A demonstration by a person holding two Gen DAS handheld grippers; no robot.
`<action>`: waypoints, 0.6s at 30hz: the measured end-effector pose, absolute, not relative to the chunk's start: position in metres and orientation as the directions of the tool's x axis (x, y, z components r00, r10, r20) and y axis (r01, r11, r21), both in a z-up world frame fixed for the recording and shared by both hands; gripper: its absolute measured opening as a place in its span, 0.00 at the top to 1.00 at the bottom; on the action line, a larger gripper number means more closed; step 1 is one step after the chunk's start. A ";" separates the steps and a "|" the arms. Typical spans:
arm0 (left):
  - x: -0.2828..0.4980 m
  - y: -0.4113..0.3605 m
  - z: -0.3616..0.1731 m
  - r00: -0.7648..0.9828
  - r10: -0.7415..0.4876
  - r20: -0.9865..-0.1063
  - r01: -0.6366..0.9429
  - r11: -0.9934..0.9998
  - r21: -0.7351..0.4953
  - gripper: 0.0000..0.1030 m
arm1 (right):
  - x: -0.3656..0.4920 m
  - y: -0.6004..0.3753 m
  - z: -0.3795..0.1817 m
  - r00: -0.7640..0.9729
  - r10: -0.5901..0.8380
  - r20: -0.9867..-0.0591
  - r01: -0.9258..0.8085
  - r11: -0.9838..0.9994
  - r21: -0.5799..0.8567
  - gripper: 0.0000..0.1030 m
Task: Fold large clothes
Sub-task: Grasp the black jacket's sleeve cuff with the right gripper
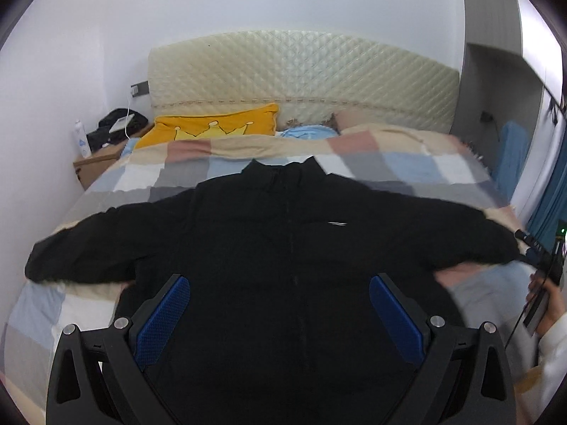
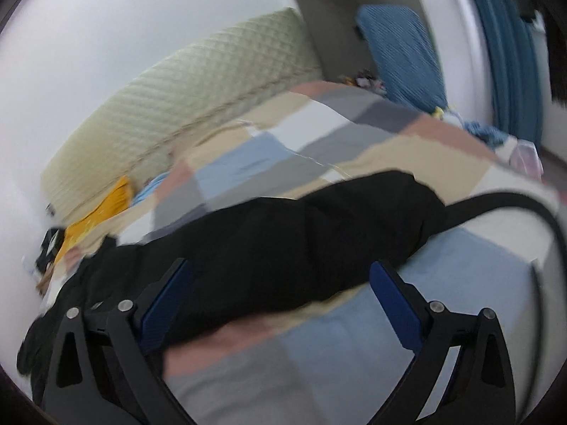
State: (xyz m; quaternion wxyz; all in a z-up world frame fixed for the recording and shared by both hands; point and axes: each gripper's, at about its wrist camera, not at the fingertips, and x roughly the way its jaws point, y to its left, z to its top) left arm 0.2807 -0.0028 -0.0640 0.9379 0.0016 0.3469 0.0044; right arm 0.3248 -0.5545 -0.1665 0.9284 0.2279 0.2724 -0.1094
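We hold our right gripper with fingers spread wide above the black jacket's sleeve (blurred), which lies across the patchwork quilt on the bed.

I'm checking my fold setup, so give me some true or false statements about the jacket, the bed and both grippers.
1. The black jacket lies spread on the checked blanket, sleeves out. True.
2. The left gripper is shut on the hem. False: its jaws are open and hold nothing.
3. A yellow pillow sits near the headboard. True.
4. The right gripper grips a sleeve. False: it is open, facing the sleeve.
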 end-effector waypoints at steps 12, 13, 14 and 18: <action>0.374 0.013 -0.172 0.730 0.073 -0.680 -0.052 0.997 0.051 0.01 | 0.365 -0.627 -0.255 0.790 -0.184 -0.585 0.527 0.693 0.493 0.13; 0.381 0.012 -0.182 0.721 0.081 -0.689 -0.052 0.997 0.063 0.01 | 0.368 -0.629 -0.256 0.795 -0.186 -0.578 0.524 0.691 0.498 0.13; 0.387 0.011 -0.191 0.709 0.084 -0.700 -0.049 0.996 0.069 0.01 | 0.372 -0.630 -0.259 0.796 -0.187 -0.576 0.524 0.690 0.499 0.13; 0.401 0.013 -0.210 0.680 0.057 -0.731 -0.040 0.998 0.040 0.01 | 0.380 -0.629 -0.263 0.791 -0.207 -0.576 0.531 0.700 0.477 0.12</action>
